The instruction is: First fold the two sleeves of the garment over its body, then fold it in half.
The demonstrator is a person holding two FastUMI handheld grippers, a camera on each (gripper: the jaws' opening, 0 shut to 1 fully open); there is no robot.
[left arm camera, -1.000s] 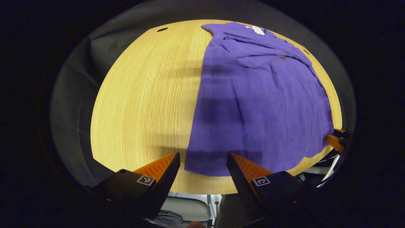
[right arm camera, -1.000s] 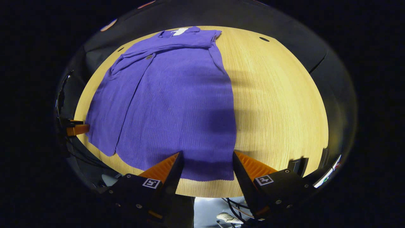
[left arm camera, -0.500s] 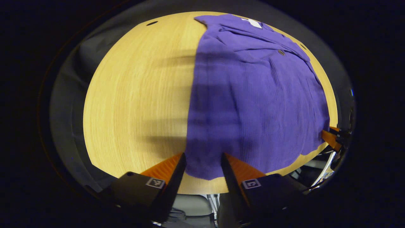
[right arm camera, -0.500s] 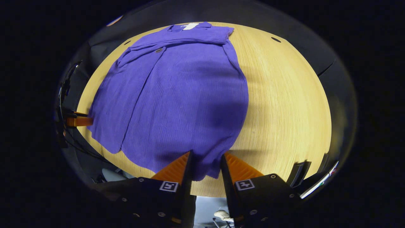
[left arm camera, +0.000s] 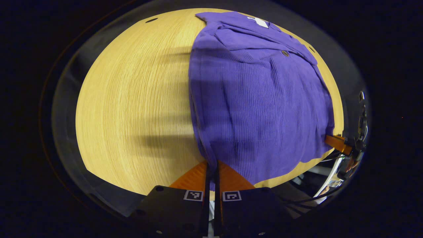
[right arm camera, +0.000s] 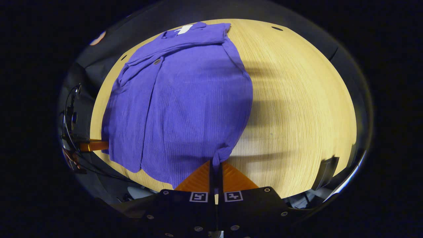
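Note:
A purple ribbed garment (left arm camera: 261,96) (right arm camera: 185,99) lies flat on the round wooden table (left arm camera: 132,99), collar at the far side, both sleeves folded across its chest. My left gripper (left arm camera: 212,165) is shut on the hem's left corner, where the cloth bunches between the orange fingers (left arm camera: 195,175). My right gripper (right arm camera: 216,165) is shut on the hem's right corner, which puckers at its fingers (right arm camera: 201,178). Each view catches the other gripper's orange finger at the garment's far hem corner: the right gripper (left arm camera: 337,142) and the left gripper (right arm camera: 94,145).
Bare wood (right arm camera: 297,99) stretches to the right of the garment in the right gripper view and to its left in the left gripper view. Small dark holes (right arm camera: 277,28) (left arm camera: 151,20) mark the far tabletop. The table's near edge runs just under both grippers.
Both grippers went from wide open around the hem corners to fully shut on them. The cloth at each corner has gathered and lifted slightly.

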